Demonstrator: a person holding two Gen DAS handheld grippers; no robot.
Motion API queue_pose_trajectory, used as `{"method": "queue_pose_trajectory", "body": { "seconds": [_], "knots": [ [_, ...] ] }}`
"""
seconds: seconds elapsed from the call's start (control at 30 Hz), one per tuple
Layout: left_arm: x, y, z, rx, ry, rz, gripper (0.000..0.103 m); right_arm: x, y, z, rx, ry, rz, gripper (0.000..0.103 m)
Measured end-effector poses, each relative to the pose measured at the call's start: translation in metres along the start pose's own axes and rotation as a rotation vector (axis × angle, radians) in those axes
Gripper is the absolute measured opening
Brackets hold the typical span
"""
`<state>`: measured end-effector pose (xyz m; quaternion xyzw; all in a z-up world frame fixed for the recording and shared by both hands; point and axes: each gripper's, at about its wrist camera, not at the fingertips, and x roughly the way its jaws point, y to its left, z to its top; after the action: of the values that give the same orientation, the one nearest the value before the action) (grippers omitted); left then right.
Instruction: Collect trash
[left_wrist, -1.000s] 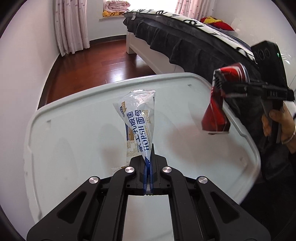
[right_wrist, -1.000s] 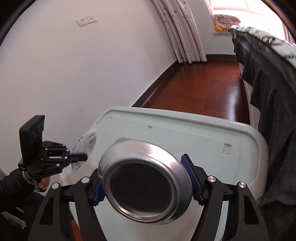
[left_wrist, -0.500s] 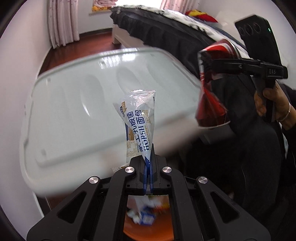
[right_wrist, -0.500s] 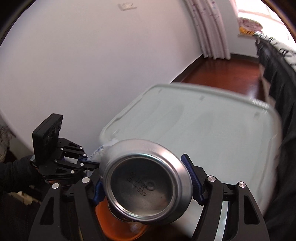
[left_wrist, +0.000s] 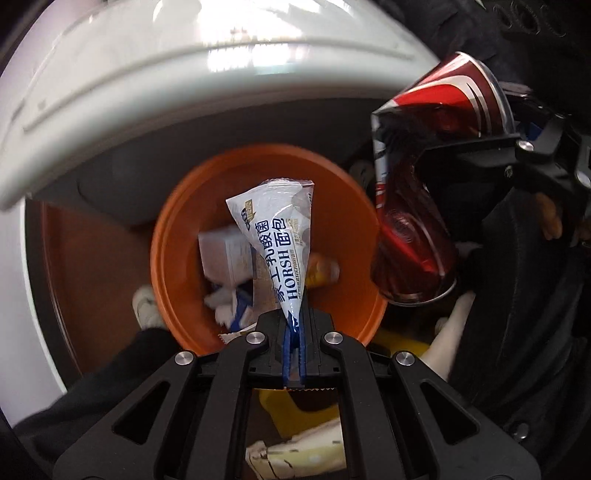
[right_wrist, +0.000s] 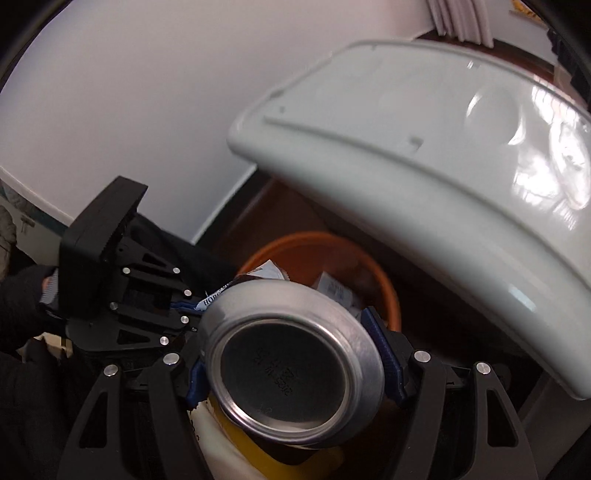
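Observation:
My left gripper (left_wrist: 294, 325) is shut on a white and blue HORSH bread wrapper (left_wrist: 279, 243), held upright over an orange bin (left_wrist: 173, 236) that holds a white carton and other scraps. My right gripper (right_wrist: 291, 365) is shut on a red drink can (right_wrist: 291, 373), its silver base facing the camera. In the left wrist view the can (left_wrist: 413, 229) hangs at the bin's right rim. In the right wrist view the bin (right_wrist: 388, 291) lies beyond the can, and the left gripper (right_wrist: 192, 304) with the wrapper (right_wrist: 214, 297) is at left.
The white plastic table (left_wrist: 129, 77) edge overhangs the bin's far side; it also shows in the right wrist view (right_wrist: 424, 155). A white wall (right_wrist: 129, 92) is at left. Yellow and cream items (left_wrist: 295, 446) and a white shoe (left_wrist: 146, 306) lie on the floor.
Both grippers have dropped from above the table to below its near edge, tilting down over the orange bin. Each still holds its item.

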<state>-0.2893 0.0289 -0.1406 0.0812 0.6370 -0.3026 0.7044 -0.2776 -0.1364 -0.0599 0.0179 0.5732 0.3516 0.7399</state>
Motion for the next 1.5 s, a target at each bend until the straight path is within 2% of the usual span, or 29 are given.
{"method": "queue_pose_trajectory", "body": {
  "seconds": [0.17,0.23,0.3,0.37,0.4,0.47,0.5,0.57,0.63,0.77,0.87,1.0,1.17,1.2,1.23,1.27,1.43,1.5],
  "knots": [
    [0.027,0.003,-0.006,-0.002,0.106,0.088,0.001,0.054,0.002,0.004,-0.009,0.130,-0.080,0.071],
    [0.033,0.004,-0.011,0.004,0.133,0.096,0.003,0.069,0.005,0.003,-0.008,0.171,-0.076,0.081],
    [0.037,0.004,-0.012,0.012,0.148,0.122,0.005,0.079,0.010,0.002,-0.036,0.181,-0.123,0.093],
    [0.041,0.001,-0.014,0.026,0.172,0.121,0.009,0.084,0.011,0.002,-0.039,0.195,-0.130,0.098],
    [0.044,0.001,-0.014,0.031,0.186,0.124,0.013,0.084,0.012,0.001,-0.041,0.194,-0.138,0.098],
    [0.046,0.000,-0.015,0.040,0.189,0.157,0.015,0.079,0.013,0.003,-0.039,0.174,-0.140,0.098],
    [0.044,0.002,-0.015,0.035,0.195,0.151,0.015,0.074,0.012,0.006,-0.030,0.151,-0.137,0.098],
    [0.043,0.003,-0.016,0.029,0.204,0.141,0.025,0.061,0.003,0.006,-0.007,0.114,-0.119,0.098],
    [0.041,0.001,-0.015,0.036,0.201,0.130,0.046,0.048,-0.002,0.008,0.007,0.077,-0.111,0.098],
    [0.040,-0.001,-0.012,0.051,0.201,0.131,0.050,0.024,-0.003,0.009,0.023,0.021,-0.101,0.098],
    [0.030,0.001,-0.008,0.032,0.160,0.122,0.050,0.015,-0.001,0.010,0.026,-0.017,-0.091,0.098],
    [0.013,-0.001,0.000,0.013,0.062,0.140,0.050,-0.005,-0.003,0.015,0.039,-0.097,-0.074,0.098],
    [-0.029,0.003,0.029,0.009,-0.115,0.206,0.050,-0.038,-0.016,0.022,0.080,-0.234,-0.075,0.098],
    [-0.037,0.004,0.034,0.011,-0.144,0.224,0.054,-0.046,-0.021,0.024,0.089,-0.258,-0.082,0.098],
    [-0.047,0.004,0.043,0.012,-0.189,0.251,0.065,-0.050,-0.025,0.025,0.096,-0.269,-0.087,0.098],
    [-0.053,0.004,0.049,0.006,-0.218,0.258,0.069,-0.056,-0.031,0.026,0.105,-0.285,-0.098,0.098],
    [-0.081,0.009,0.077,-0.046,-0.359,0.261,0.078,-0.079,-0.053,0.033,0.159,-0.368,-0.106,0.098],
    [-0.089,0.009,0.088,-0.059,-0.401,0.291,0.082,-0.084,-0.058,0.035,0.168,-0.389,-0.105,0.098]
  ]
}}
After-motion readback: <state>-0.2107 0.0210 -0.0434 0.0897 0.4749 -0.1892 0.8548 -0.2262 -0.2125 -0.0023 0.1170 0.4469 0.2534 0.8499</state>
